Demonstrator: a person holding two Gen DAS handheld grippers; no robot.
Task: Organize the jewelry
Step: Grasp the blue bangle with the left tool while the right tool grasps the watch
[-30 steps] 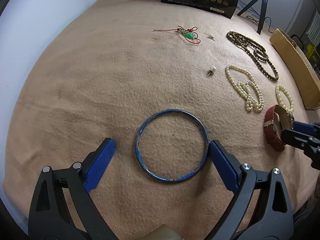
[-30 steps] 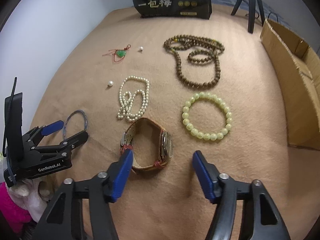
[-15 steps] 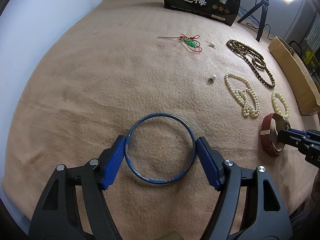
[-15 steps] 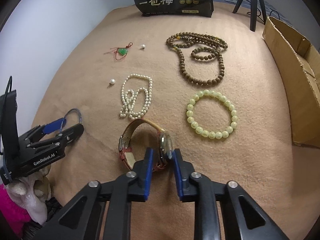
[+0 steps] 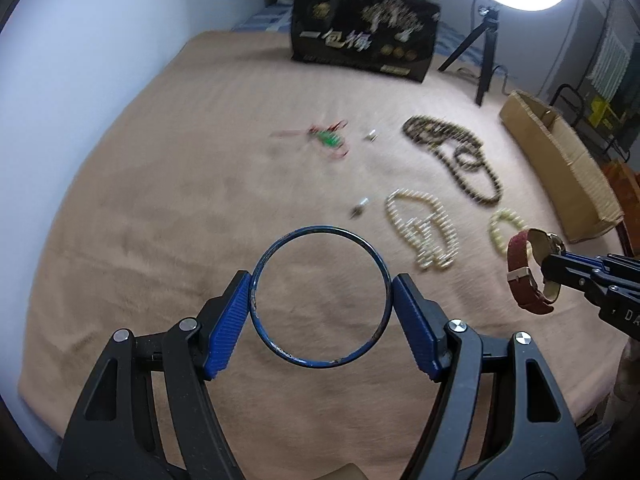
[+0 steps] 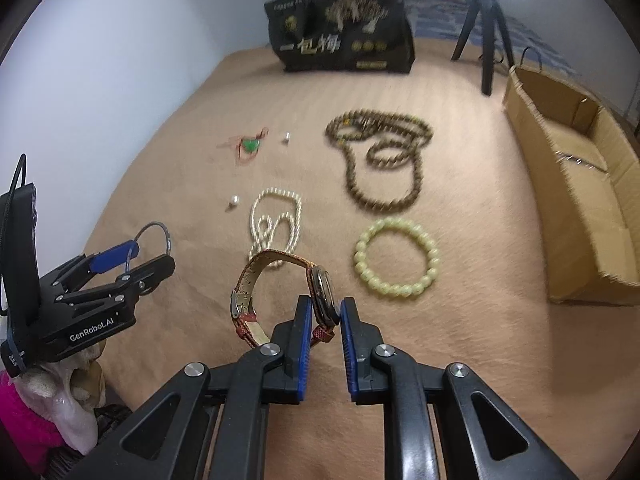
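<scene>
My left gripper is shut on a blue bangle, its pads pressing the ring's two sides, and holds it above the tan cloth. My right gripper is shut on the face of a brown-strap wristwatch and holds it lifted off the cloth. The watch and right gripper also show in the left wrist view. The left gripper with the bangle shows in the right wrist view.
On the cloth lie a pearl necklace, a pale green bead bracelet, a dark wooden bead necklace, a green pendant on red cord and two pearl studs. An open cardboard box stands right, a black bag and tripod behind.
Both grippers closed from open: the left on the blue bangle, the right on the watch. Both then lifted their items off the cloth.
</scene>
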